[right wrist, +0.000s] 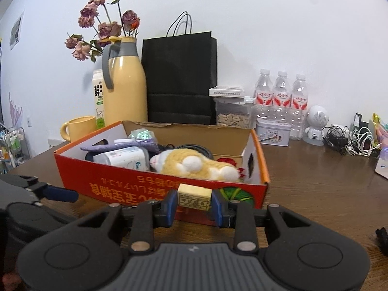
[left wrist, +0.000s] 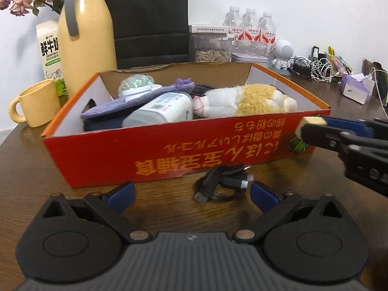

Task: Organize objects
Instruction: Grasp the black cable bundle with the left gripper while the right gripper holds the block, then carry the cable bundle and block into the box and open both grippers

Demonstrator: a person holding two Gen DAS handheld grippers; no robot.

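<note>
A red cardboard box (left wrist: pixel 121 150) (right wrist: pixel 135 186) on the wooden table holds a plush toy (left wrist: pixel 247 101) (right wrist: pixel 194 165), a white bottle (left wrist: pixel 165 111), a purple cloth (left wrist: pixel 135 99) and other items. My right gripper (right wrist: pixel 193 205) is shut on a small cream block (right wrist: pixel 193 197) (left wrist: pixel 311 124), held just in front of the box's near wall at its right end. My left gripper (left wrist: pixel 192 191) stands open low over the table, with a coiled black cable (left wrist: pixel 220 184) lying between and just beyond its fingertips.
Behind the box stand a yellow jug (left wrist: pixel 84 38), a yellow mug (left wrist: pixel 36 101), a milk carton (left wrist: pixel 49 48), a black paper bag (right wrist: pixel 179 77), a seed jar (right wrist: pixel 232 114) and three water bottles (right wrist: pixel 281 92). Tangled cables (right wrist: pixel 349 140) and a white speaker (right wrist: pixel 316 126) lie at the right.
</note>
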